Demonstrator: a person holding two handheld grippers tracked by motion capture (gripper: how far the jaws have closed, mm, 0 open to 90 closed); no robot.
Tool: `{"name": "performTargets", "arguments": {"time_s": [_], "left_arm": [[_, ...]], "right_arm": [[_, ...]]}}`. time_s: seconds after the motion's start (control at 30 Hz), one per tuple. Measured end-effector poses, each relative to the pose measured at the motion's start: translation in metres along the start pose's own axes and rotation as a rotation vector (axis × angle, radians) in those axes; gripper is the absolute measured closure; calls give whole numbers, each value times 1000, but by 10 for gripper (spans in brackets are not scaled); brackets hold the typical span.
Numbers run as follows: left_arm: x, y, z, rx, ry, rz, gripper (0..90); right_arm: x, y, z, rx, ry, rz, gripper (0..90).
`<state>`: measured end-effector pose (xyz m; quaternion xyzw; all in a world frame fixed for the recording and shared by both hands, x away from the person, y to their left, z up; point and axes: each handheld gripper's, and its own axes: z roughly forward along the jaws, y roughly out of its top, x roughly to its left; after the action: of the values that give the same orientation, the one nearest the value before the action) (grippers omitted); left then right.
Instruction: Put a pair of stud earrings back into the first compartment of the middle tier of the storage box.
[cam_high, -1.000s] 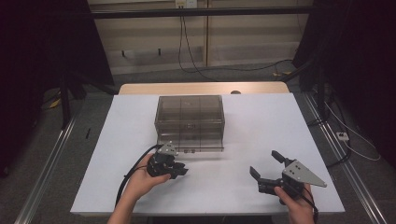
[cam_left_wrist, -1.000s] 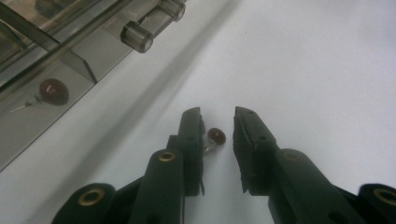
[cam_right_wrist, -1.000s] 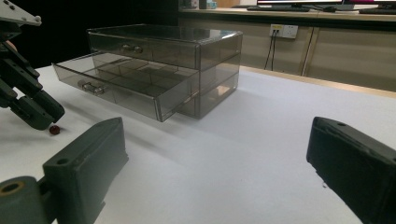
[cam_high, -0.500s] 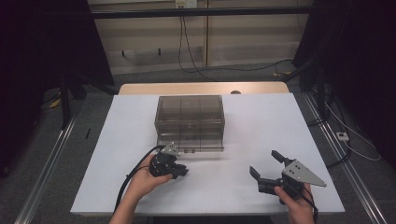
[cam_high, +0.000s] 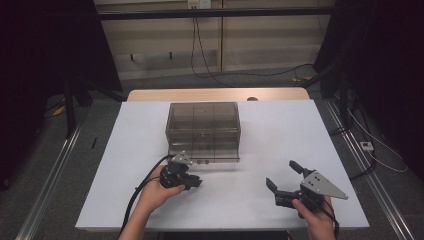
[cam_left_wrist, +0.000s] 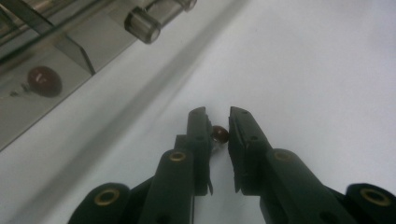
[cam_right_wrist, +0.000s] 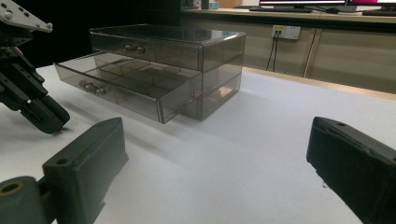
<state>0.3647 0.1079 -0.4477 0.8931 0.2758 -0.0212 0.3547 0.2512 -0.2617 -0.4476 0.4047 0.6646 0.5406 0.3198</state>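
The left gripper (cam_left_wrist: 218, 123) fingers have been closing around a small dark red bead (cam_left_wrist: 219, 134) on the bench (cam_high: 260, 200). Just beside it stands the smoky drawer box (cam_high: 202, 127), its lower drawer (cam_right_wrist: 126, 91) pulled out. The right gripper (cam_high: 283, 176) fingers gape wide, holding nothing.

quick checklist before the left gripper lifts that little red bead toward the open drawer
1. Bead between the left gripper pads: ok, the small red bead sits in the gap, against one pad.
2. Firm grip on it: cannot tell; the jaws have just been closing, but a gap shows on the other side.
3. Lower drawer pulled out: ok, its compartments are exposed.
4. Upper drawer out of the way: ok, it is closed.
5. Right gripper clear of the path: ok, open, resting apart at the table's near right.
6. Which compartment should take it: cannot tell.
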Motion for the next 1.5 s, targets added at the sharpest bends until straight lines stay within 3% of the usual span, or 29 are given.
{"name": "performTargets", "arguments": {"time_s": [0.37,0.87,1.5], "left_arm": [[1,2,-9,0,4,-35,793],[1,9,-16,5,-13,-51,793],[3,30,-36,22,-14,-64,793]], "right_arm": [[1,0,1,2,3,-7,40],[-2,0,-1,-2,-5,9,40],[-2,0,-1,-4,-4,13,42]]}}
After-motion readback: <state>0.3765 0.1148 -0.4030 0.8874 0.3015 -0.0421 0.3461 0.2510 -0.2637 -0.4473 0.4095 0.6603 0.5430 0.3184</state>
